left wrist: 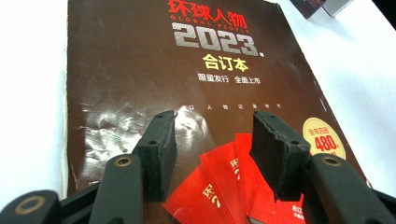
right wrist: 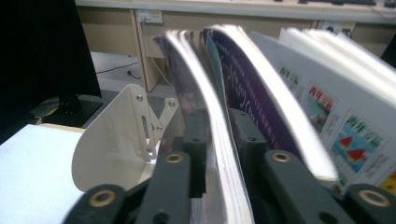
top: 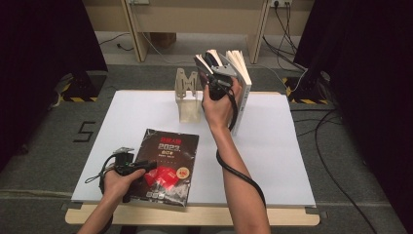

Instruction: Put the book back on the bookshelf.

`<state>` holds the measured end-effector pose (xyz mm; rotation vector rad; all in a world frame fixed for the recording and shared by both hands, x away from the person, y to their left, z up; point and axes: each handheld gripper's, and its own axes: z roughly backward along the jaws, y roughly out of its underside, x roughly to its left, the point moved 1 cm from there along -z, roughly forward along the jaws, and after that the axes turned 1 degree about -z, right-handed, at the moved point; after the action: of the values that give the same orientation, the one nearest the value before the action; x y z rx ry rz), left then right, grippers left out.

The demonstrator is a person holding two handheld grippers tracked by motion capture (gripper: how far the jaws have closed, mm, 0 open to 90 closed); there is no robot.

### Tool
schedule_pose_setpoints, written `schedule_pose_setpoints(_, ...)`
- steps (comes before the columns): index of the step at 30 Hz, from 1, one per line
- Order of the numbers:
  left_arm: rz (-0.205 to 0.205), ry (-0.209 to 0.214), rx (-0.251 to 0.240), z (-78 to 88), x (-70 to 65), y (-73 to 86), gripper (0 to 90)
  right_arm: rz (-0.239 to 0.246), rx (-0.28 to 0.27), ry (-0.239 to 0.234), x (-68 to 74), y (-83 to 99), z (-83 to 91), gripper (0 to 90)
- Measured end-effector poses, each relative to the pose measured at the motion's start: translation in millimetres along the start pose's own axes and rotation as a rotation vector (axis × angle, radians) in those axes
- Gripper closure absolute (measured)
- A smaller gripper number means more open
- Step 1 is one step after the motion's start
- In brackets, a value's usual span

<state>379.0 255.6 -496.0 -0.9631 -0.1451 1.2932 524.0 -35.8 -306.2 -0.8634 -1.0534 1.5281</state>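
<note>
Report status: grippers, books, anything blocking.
Left gripper open over dark magazine. Right gripper astride upright book, grip unclear. Bookend beside; nothing blocking.

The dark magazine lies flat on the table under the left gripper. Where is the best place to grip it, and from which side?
Probably at its near left corner, coming in level from the table's front edge. The dark magazine lies flat, so only an edge offers a bite, and that corner sits near the table edge. The left gripper hovers open over the cover.

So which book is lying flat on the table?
The dark brown magazine with red cards on its cover, near the front edge by the left hand-held gripper. The other books stand upright at the back beside the cream bookend.
</note>
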Motion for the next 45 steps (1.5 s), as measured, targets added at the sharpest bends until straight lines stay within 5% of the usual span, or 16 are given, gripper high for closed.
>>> schedule_pose_setpoints(7, -0.006, 0.002, 0.003, -0.8, -2.2, 0.7, 48.9, 0.009, -0.011, 0.001, -8.6, 7.5, 21.7, 74.1)
schedule_pose_setpoints(19, -0.009, 0.001, 0.007, -0.9, -3.1, 0.9, 48.9, -0.046, -0.051, 0.011, -26.2, 21.6, 49.0, 69.3)
schedule_pose_setpoints(24, -0.010, 0.004, 0.003, -1.6, -3.7, 1.1, 48.8, -0.054, -0.046, 0.007, -29.1, 25.4, 53.8, 75.3)
schedule_pose_setpoints(37, -0.009, 0.009, 0.003, -1.9, -3.8, 1.1, 48.7, -0.041, 0.034, -0.053, -18.1, 11.7, 38.9, 80.6)
schedule_pose_setpoints(45, -0.009, 0.010, 0.004, -1.9, -3.7, 1.0, 48.7, -0.036, 0.161, -0.071, -14.5, -1.4, 15.2, 79.6)
